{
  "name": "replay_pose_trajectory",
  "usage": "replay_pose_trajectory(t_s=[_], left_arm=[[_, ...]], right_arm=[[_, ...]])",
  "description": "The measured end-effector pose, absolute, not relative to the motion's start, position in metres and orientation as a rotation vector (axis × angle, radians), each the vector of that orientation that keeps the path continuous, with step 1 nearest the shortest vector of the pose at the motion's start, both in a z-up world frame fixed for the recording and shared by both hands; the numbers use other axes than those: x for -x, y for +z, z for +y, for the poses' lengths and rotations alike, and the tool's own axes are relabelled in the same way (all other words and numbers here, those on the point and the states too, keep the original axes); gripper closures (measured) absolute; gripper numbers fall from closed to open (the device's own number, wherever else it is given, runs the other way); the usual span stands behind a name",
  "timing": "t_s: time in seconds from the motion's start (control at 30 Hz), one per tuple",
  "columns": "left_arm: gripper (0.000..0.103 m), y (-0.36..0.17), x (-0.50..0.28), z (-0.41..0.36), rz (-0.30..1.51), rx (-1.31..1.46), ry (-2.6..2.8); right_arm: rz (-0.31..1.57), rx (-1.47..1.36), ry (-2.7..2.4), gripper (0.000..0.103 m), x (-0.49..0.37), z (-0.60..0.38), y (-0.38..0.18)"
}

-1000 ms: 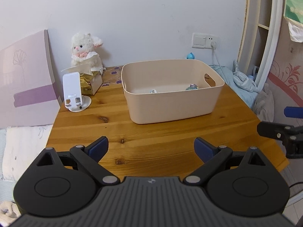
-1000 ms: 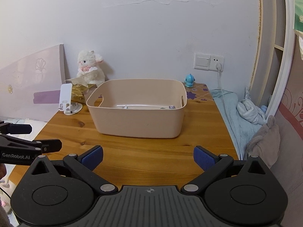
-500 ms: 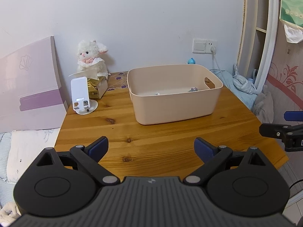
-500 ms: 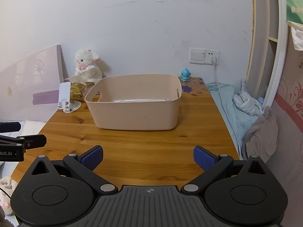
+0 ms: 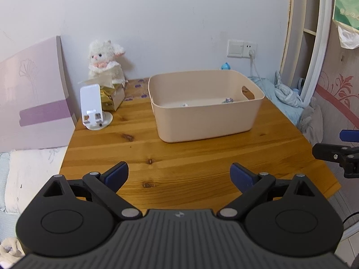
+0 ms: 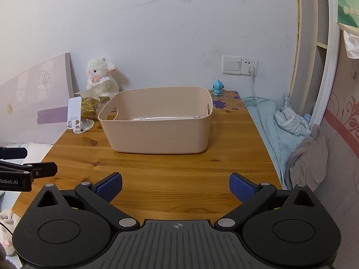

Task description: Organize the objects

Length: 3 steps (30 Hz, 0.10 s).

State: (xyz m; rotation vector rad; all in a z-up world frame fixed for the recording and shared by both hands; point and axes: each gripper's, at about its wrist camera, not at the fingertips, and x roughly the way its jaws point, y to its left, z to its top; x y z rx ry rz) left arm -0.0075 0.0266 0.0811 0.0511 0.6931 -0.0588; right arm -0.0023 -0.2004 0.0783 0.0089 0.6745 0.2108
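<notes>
A beige plastic bin (image 5: pixel 208 121) (image 6: pixel 157 134) stands on the wooden table (image 5: pixel 179 161) (image 6: pixel 179 170). Small items lie on its floor, one silvery item (image 5: pixel 228 100) near its right handle. My left gripper (image 5: pixel 179 174) is open and empty over the table's front edge. My right gripper (image 6: pixel 176 187) is open and empty, also at the front edge. Each gripper shows at the side of the other's view.
A white phone stand (image 5: pixel 93 108) (image 6: pixel 76 116), a gold tissue box (image 5: pixel 112 96) and a white plush lamb (image 5: pixel 104 60) (image 6: pixel 101 78) stand at the back left. A small blue figurine (image 6: pixel 218 87) is at the back right. Blue cloth (image 6: pixel 280 123) lies right of the table.
Both grippers have pulled back and risen a little from the bin, which looks smaller now. Both stay open and empty.
</notes>
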Motion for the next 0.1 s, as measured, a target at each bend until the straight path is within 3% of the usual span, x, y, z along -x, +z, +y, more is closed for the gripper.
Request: replay_pose_trajectory(t_s=[0.1], left_arm=[[0.003,0.0779,0.0021,0.0295,0.7,-0.049,-0.055]], right_arm=[[0.687,-0.015,0.204,0.0,-0.0038,-0.1996,0.074]])
